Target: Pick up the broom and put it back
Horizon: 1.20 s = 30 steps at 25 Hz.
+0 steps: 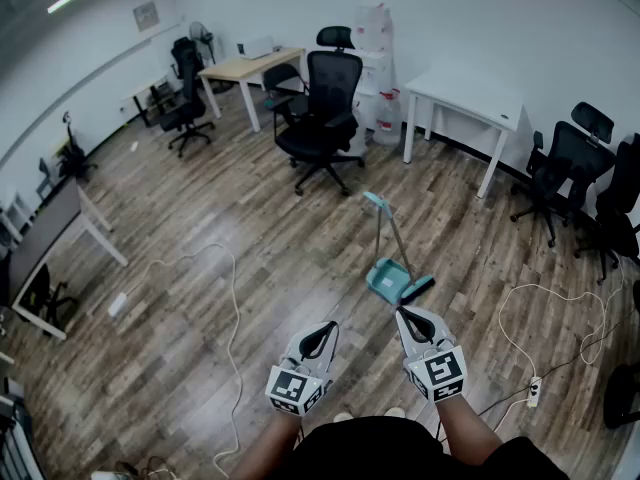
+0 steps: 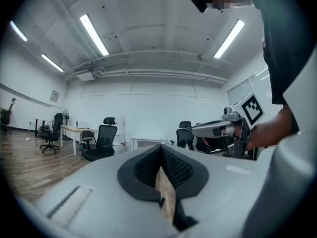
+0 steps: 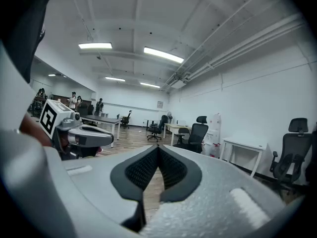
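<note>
A teal broom and dustpan set (image 1: pixel 388 278) stands upright on the wood floor in the head view, its thin handle rising to a teal grip (image 1: pixel 375 200). My right gripper (image 1: pixel 404 313) is shut with nothing between its pads, and its tip shows just short of the dustpan in that view. To its left, my left gripper (image 1: pixel 326 332) is also shut and holds nothing. Neither gripper view shows the broom. In the left gripper view the pads (image 2: pixel 171 166) meet at the tip (image 2: pixel 161 148) and the right gripper (image 2: pixel 213 129) shows beside them. The right gripper view shows its own shut jaws (image 3: pixel 158 148) and the left gripper (image 3: pixel 91 138).
A black office chair (image 1: pixel 325 118) stands beyond the broom, with a white table (image 1: pixel 465 98) at the back right and a wooden desk (image 1: pixel 250 66) at the back left. More chairs (image 1: pixel 565 168) line the right wall. A white cable (image 1: pixel 232 298) and a power strip (image 1: pixel 533 390) lie on the floor.
</note>
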{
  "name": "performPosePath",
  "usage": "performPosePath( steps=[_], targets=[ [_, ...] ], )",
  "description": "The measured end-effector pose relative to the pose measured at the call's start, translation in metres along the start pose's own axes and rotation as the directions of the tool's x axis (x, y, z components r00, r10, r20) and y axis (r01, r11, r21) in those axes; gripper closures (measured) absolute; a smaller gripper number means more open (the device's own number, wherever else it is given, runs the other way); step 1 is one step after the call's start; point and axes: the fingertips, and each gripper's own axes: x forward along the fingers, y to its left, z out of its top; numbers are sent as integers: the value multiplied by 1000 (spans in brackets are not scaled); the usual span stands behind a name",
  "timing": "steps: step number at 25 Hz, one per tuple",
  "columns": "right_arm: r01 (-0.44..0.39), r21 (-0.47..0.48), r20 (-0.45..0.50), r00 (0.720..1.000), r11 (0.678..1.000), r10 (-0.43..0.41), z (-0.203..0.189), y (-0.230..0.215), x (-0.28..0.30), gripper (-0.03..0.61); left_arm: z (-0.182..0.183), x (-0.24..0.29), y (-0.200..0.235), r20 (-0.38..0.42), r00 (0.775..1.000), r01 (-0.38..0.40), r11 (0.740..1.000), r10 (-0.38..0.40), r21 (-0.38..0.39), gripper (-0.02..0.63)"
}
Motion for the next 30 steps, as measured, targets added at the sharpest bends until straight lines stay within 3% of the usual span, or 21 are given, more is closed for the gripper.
performPosePath(
  steps=[20, 30],
  targets=[
    [37, 80, 42, 998, 996, -40, -9, 11, -2, 577, -15, -18, 10, -10, 1000, 2, 1000, -2, -12, 594],
    [30, 79, 43, 999, 996, -33, -18, -29, 43, 577, -24, 31, 35, -37, 999, -10, 1000, 9, -9, 594]
  ],
)
